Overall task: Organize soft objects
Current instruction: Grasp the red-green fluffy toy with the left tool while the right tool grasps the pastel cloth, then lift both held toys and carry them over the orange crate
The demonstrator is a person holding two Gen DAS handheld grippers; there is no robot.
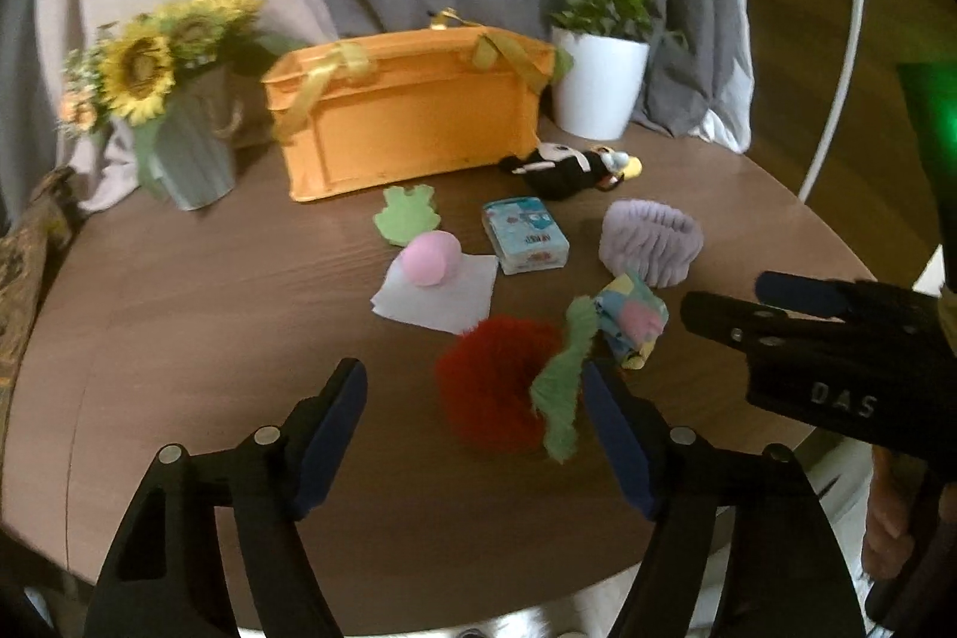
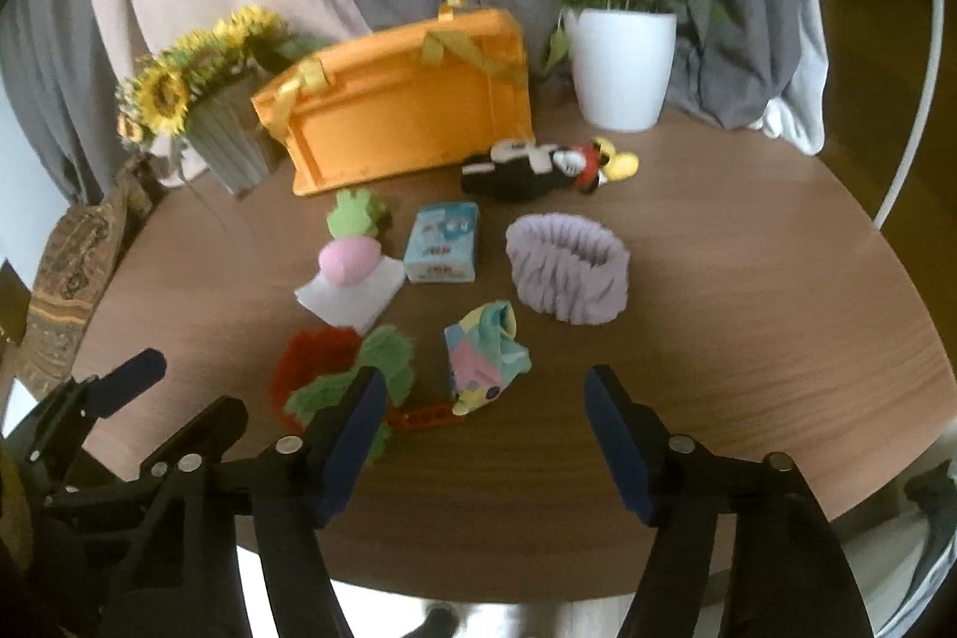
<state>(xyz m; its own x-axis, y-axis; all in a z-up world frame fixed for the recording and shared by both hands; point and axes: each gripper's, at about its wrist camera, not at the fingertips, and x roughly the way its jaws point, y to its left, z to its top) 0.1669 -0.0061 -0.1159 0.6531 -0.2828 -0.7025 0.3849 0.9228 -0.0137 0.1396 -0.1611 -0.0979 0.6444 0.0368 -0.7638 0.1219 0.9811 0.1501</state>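
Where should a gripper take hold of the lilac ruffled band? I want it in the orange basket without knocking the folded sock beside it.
Probably best to pinch one wall of the lilac band from above, one finger inside the open ring and one outside. It stands on edge with its hollow facing up. The far or right-hand wall is safer, since the folded sock lies near its front left.

The orange basket (image 1: 413, 112) faces away, so its inside is hidden. A small orange strip (image 2: 423, 415) lies partly tucked under the patchwork cloth (image 2: 484, 360), too blurred to identify. The tissue pack's (image 1: 525, 235) print is unreadable.
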